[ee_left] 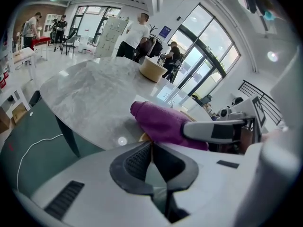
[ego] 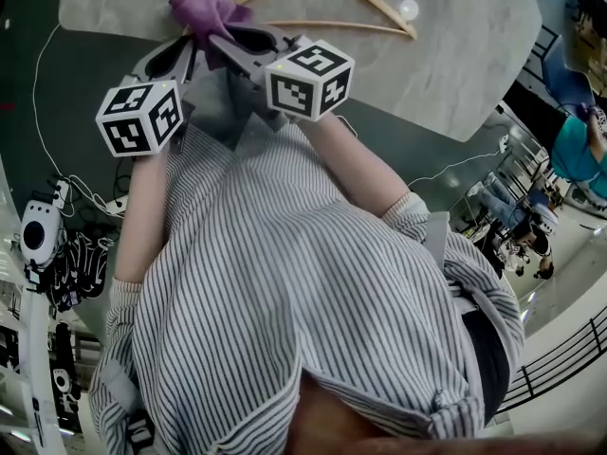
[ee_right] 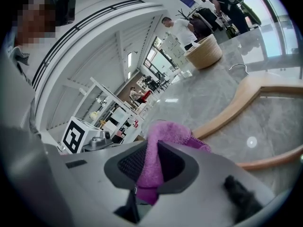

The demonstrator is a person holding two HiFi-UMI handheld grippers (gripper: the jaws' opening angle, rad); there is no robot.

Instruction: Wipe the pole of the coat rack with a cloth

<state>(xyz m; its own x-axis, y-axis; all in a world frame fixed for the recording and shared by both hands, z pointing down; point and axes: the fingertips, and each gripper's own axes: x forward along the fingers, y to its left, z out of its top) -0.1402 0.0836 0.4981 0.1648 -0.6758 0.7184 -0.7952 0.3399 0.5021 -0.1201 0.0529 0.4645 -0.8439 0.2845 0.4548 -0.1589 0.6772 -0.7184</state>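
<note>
The right gripper [ee_right: 149, 155] is clenched on a purple cloth [ee_right: 165, 134], a fold pinched between its pads and the rest bunched above them. The left gripper [ee_left: 151, 148] is closed with nothing in it, just beside the cloth. Both hang over the near edge of the marble table [ego: 455, 55]. A wooden hanger [ego: 379, 6] lies on the table just beyond the cloth, and a woven basket [ee_right: 204, 51] stands farther in. Off the table's left edge, a white cable [ego: 38, 83] trails over dark green floor.
</note>
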